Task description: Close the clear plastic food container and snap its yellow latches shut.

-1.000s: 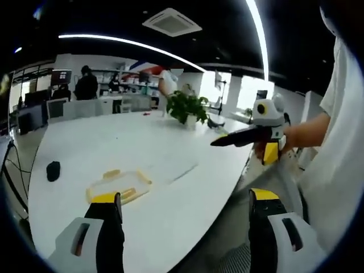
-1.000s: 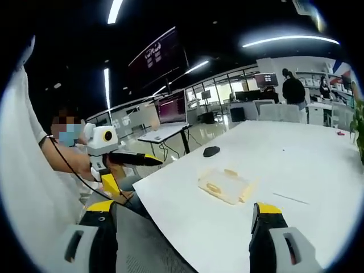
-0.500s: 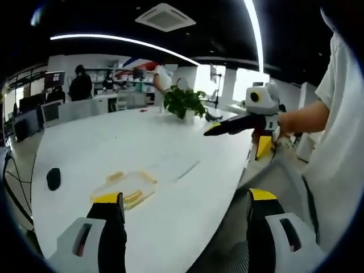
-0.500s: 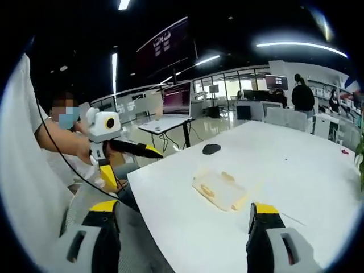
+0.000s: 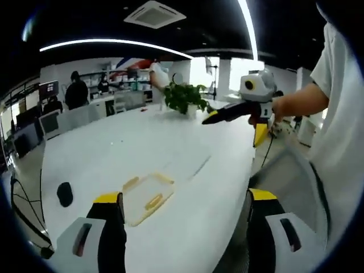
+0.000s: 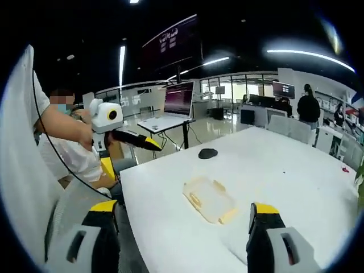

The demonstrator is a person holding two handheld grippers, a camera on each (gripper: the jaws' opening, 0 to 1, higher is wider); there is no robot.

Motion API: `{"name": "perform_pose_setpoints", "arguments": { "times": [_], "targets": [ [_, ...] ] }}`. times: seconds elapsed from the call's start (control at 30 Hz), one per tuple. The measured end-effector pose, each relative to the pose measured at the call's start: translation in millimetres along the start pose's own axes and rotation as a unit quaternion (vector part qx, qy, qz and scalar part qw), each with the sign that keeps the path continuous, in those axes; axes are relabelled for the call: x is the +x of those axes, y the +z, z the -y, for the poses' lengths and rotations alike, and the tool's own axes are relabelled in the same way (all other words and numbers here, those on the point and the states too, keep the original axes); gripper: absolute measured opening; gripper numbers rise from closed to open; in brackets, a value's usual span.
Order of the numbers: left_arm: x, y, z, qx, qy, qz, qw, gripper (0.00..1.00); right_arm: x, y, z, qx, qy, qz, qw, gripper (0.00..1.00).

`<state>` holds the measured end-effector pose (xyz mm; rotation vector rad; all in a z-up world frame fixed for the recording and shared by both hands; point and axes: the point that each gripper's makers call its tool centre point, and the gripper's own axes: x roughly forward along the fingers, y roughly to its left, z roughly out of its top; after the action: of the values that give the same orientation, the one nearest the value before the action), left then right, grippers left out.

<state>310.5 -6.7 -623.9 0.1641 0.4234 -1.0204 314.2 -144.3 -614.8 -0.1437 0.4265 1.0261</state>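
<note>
White table (image 5: 114, 153), black mouse (image 6: 207, 153), potted plant (image 5: 183, 98) — laptop (image 6: 177, 102) beyond

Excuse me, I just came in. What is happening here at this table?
A person holds one tool in each hand above the near edge of a white table. The left tool and the right tool are both open and hold nothing. The clear food container with yellow latches lies flat on the table, untouched. A dark computer mouse sits farther along.
</note>
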Motion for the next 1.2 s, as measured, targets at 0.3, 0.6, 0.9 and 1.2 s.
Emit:
{"name": "perform_pose_setpoints", "arguments": {
  "times": [0.3,0.6,0.9,1.2],
  "targets": [
    [6.4,-3.1,-21.5,0.015,-0.006,-0.018,0.9997,0.88,13.5,-0.2,9.6,-0.018,0.010,-0.010,0.9998,0.92],
    [13.8,-7.4,-34.1,0.033,-0.018,-0.038,0.9986,0.88,26.2,0.3,25.4,-0.031,0.014,-0.020,0.9992,0.92],
    [16.9,-13.0,-50.1,0.064,-0.031,-0.065,0.9954,0.87,42.5,-8.0,32.2,-0.058,0.028,-0.044,0.9969,0.91],
    [26.0,-19.3,-67.7,0.090,-0.043,-0.093,0.9906,0.84,52.0,-10.3,45.2,-0.079,0.037,-0.057,0.9946,0.89]
  ]
}}
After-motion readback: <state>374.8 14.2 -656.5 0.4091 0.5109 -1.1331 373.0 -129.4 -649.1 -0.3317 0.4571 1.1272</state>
